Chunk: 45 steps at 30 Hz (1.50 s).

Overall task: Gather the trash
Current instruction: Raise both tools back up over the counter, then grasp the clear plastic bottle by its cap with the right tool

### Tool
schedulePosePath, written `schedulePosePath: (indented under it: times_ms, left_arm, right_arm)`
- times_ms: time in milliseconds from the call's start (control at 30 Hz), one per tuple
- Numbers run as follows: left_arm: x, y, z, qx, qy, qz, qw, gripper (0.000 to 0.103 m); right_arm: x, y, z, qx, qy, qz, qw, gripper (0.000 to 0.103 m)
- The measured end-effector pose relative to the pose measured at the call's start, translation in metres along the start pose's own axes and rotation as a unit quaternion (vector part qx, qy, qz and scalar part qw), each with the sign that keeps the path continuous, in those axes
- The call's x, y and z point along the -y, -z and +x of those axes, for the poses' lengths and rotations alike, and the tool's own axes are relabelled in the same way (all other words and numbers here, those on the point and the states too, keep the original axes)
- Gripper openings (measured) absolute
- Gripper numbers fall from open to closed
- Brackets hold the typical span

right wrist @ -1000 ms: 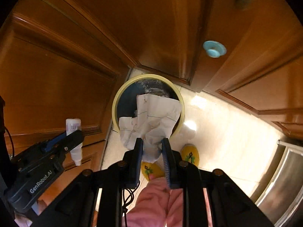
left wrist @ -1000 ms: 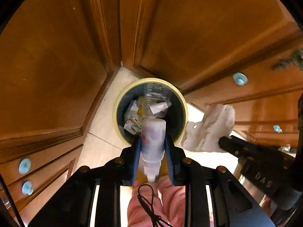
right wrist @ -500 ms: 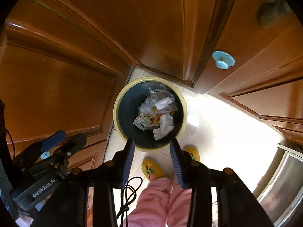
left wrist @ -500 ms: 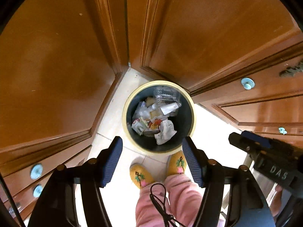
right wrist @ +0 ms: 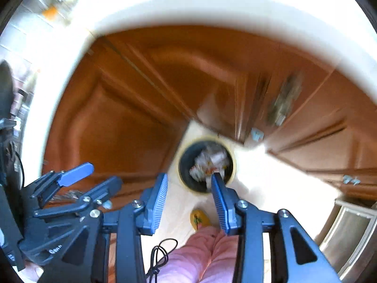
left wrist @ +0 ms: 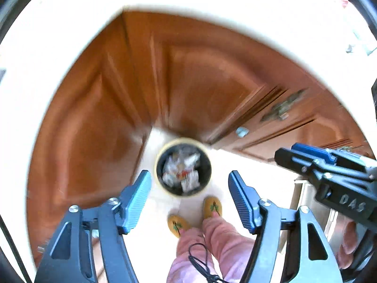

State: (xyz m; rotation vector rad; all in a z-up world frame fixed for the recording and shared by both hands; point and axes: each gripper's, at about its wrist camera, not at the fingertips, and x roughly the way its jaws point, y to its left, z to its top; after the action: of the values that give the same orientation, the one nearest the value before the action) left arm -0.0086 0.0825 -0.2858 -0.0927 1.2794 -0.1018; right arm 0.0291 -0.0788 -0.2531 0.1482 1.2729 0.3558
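Trash (left wrist: 182,173) heaped inside bin (left wrist: 160,160) on floor, at cabinet corner, just ahead of yellow slippers (left wrist: 212,206). Left gripper (left wrist: 189,199) high above, jaws just opened further, wide apart, empty. Right gripper (right wrist: 189,189) likewise parted, empty. Risk judged: blurred view, worktop edge (left wrist: 212,11) near; possible knock against it.

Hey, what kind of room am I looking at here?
Most likely a home kitchen: wooden cabinet doors with small knobs under a pale countertop, a stainless appliance at the edge, and a trash bin on the tiled floor.
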Motion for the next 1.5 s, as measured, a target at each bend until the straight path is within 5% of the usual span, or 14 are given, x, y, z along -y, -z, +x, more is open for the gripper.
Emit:
schedulePosePath:
  times_ms: [167, 367, 633, 833, 1100, 1333, 1500]
  left_arm:
    - [0.028, -0.032, -0.079, 0.076, -0.009, 0.06, 0.9952, 0.071]
    - [0.054, -0.078, -0.165, 0.176, -0.032, 0.108, 0.978, 0.079]
    - [0.077, -0.145, -0.266, 0.297, -0.05, 0.123, 0.9455, 0.096]
    - [0.092, -0.21, -0.298, 0.352, -0.11, 0.116, 0.9223, 0.1]
    - [0.127, -0.319, -0.272, 0.35, -0.192, 0.105, 0.9109, 0.1]
    - [0.165, -0.407, -0.185, 0.311, -0.261, 0.1, 0.9087, 0.099]
    - [0.167, -0.461, -0.1, 0.251, -0.297, 0.08, 0.9177, 0.078]
  right_arm:
    - [-0.011, -0.017, -0.085, 0.087, 0.008, -0.005, 0.996, 0.039]
    - [-0.012, -0.045, -0.165, 0.172, 0.012, 0.006, 0.985, 0.039]
    - [0.006, -0.101, -0.248, 0.247, 0.019, 0.016, 0.969, 0.043]
    - [0.031, -0.172, -0.284, 0.267, 0.008, -0.008, 0.964, 0.046]
    - [0.08, -0.299, -0.27, 0.258, -0.015, -0.049, 0.965, 0.046]
    - [0.13, -0.415, -0.187, 0.195, -0.017, -0.067, 0.978, 0.046]
    - [0.165, -0.477, -0.102, 0.148, -0.004, -0.067, 0.987, 0.046]
